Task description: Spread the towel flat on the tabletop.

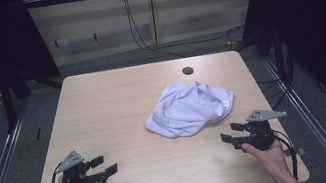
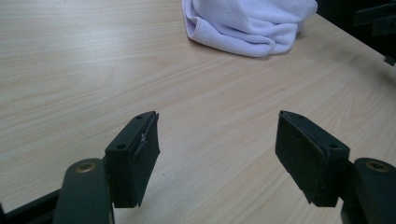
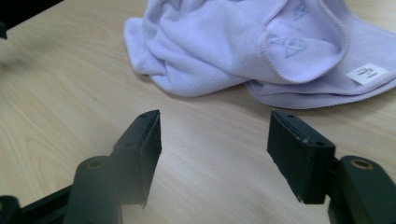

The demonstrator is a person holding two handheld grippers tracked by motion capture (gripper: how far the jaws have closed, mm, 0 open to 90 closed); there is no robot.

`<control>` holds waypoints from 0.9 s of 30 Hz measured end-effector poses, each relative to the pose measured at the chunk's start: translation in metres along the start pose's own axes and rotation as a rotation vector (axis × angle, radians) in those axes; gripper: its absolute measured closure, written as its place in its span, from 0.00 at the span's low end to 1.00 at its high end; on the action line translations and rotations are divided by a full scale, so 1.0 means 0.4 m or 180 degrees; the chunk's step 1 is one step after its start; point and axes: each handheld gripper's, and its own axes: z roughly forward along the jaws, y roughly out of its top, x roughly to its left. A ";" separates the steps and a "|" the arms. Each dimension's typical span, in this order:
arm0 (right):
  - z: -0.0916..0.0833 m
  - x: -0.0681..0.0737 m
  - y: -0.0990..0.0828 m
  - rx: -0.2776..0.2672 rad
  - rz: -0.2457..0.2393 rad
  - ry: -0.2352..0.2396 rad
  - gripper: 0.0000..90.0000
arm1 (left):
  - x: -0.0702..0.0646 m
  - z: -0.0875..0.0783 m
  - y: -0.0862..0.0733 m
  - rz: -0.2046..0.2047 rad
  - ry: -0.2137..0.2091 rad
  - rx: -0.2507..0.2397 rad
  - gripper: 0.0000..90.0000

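Note:
A crumpled pale lilac towel [image 1: 188,107] lies on the wooden table [image 1: 117,99], right of centre. Seen from the left gripper view, the towel [image 2: 247,23] sits far ahead; in the right gripper view the towel [image 3: 243,46] is close, with a small white label [image 3: 367,73] on its right edge. My left gripper [image 1: 104,166] rests near the front left of the table, open, nothing between its jaws. My right gripper [image 1: 231,132] is at the front right, just short of the towel, open and empty too. A hand holds each gripper.
A round cable hole [image 1: 188,71] sits in the table behind the towel. Black cables [image 1: 152,42] run on the floor beyond the far edge. Dark frame posts [image 1: 6,93] stand at both sides. Bare wood lies between the two grippers.

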 end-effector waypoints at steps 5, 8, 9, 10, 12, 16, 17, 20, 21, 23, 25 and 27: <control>0.010 0.008 0.003 0.0109 -0.0114 0.0100 0.41 | 0.009 0.007 0.003 0.0001 0.0028 0.0051 0.32; 0.007 0.009 0.001 0.0122 -0.0130 0.0196 0.47 | 0.015 0.005 0.005 -0.0007 0.0031 0.0040 0.32; 0.005 0.007 0.001 0.0127 -0.0148 0.0230 0.46 | 0.017 0.005 0.005 -0.0020 0.0051 0.0035 0.33; 0.005 0.007 0.001 0.0127 -0.0148 0.0230 0.46 | 0.017 0.005 0.005 -0.0020 0.0051 0.0035 0.33; 0.001 0.003 0.004 0.0140 -0.0150 0.0273 0.48 | 0.022 0.004 0.002 -0.0037 0.0095 0.0041 0.33; 0.009 -0.009 0.024 0.0142 -0.0203 0.0262 0.47 | 0.018 -0.004 0.005 0.0037 0.0061 -0.0006 0.35; 0.010 -0.010 0.030 0.0124 -0.0198 0.0282 0.47 | 0.016 -0.005 0.004 0.0044 0.0066 -0.0015 0.36; 0.024 -0.018 0.060 0.0095 -0.0201 0.0314 0.43 | 0.016 -0.002 0.003 0.0052 0.0064 0.0016 0.36; 0.031 -0.021 0.073 0.0084 -0.0206 0.0339 0.42 | 0.017 0.001 0.004 0.0050 0.0049 0.0026 0.35; 0.040 -0.026 0.086 0.0073 -0.0221 0.0354 0.39 | 0.018 0.003 0.004 0.0053 0.0059 0.0033 0.35; 0.067 -0.049 0.129 0.0029 -0.0226 0.0416 0.36 | 0.020 0.005 0.005 0.0055 0.0051 0.0049 0.35; 0.086 -0.065 0.149 0.0013 -0.0187 0.0409 0.36 | 0.020 0.004 0.005 0.0069 0.0047 0.0058 0.35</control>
